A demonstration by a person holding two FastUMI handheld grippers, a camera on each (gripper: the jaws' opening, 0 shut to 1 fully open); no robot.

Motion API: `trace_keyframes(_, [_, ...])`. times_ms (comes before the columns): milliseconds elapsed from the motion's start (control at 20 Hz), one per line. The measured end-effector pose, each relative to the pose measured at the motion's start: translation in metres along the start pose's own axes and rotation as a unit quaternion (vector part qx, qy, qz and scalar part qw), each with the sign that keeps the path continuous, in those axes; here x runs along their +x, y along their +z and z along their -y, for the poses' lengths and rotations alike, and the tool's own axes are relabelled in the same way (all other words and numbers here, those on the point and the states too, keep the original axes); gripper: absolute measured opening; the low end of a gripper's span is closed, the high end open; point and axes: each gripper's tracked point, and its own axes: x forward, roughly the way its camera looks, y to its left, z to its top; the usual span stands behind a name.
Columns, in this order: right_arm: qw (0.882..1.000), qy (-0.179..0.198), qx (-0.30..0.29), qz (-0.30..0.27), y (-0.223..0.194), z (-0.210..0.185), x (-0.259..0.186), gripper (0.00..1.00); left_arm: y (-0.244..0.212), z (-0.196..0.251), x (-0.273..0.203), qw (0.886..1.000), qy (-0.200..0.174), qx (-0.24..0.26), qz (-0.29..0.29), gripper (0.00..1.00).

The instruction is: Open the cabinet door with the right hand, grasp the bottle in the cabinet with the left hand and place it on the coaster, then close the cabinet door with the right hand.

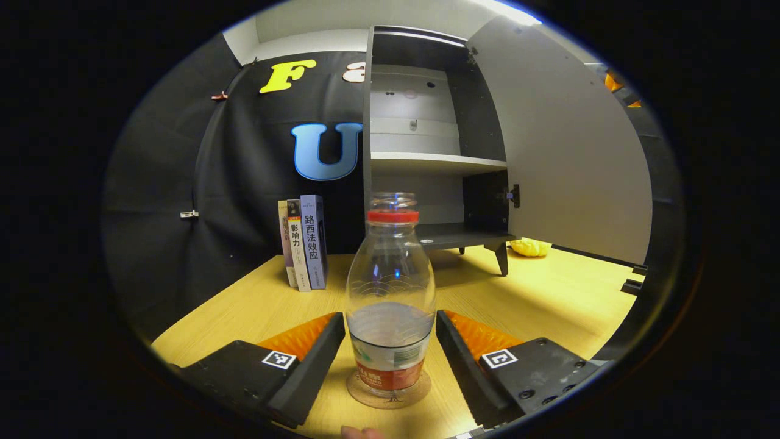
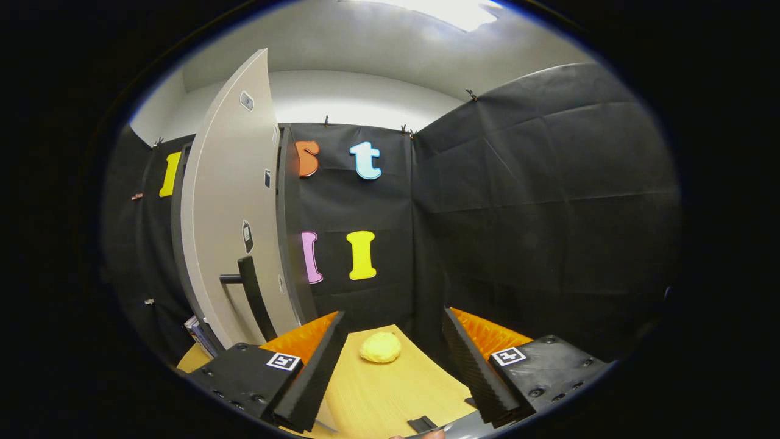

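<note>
Three books (image 1: 303, 242) — one bottle (image 1: 390, 299)

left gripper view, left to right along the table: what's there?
Books → bottle on its coaster → open cabinet door, with a yellow object low beneath it.

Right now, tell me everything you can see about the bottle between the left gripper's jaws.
The bottle is clear plastic with a red ring at the neck and no cap visible on its open mouth. A label with a red band wraps its lower part, and a little liquid seems to sit low inside. It stands upright on a round cork-coloured coaster on the wooden table, in front of the open cabinet. The left gripper has its jaws on either side of the bottle, apparently with a narrow gap, not pressing it.
</note>
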Motion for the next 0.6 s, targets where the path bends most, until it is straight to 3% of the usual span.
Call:
trace_keyframes(150, [1.0, -0.001, 0.0, -0.001, 0.0, 0.001, 0.001, 0.98, 0.019, -0.008, -0.007, 1.0, 0.015, -0.007, -0.006, 0.94])
trace_keyframes(300, [1.0, 0.003, -0.015, 0.001, -0.001, 0.001, 0.003, 0.98, 0.067, -0.006, -0.018, 0.999, 0.019, -0.029, 0.014, 0.95])
trace_keyframes(600, [0.999, 0.042, -0.034, -0.005, -0.004, -0.012, 0.006, 0.98, 0.171, 0.004, -0.033, 0.999, 0.009, -0.002, 0.039, 0.95])
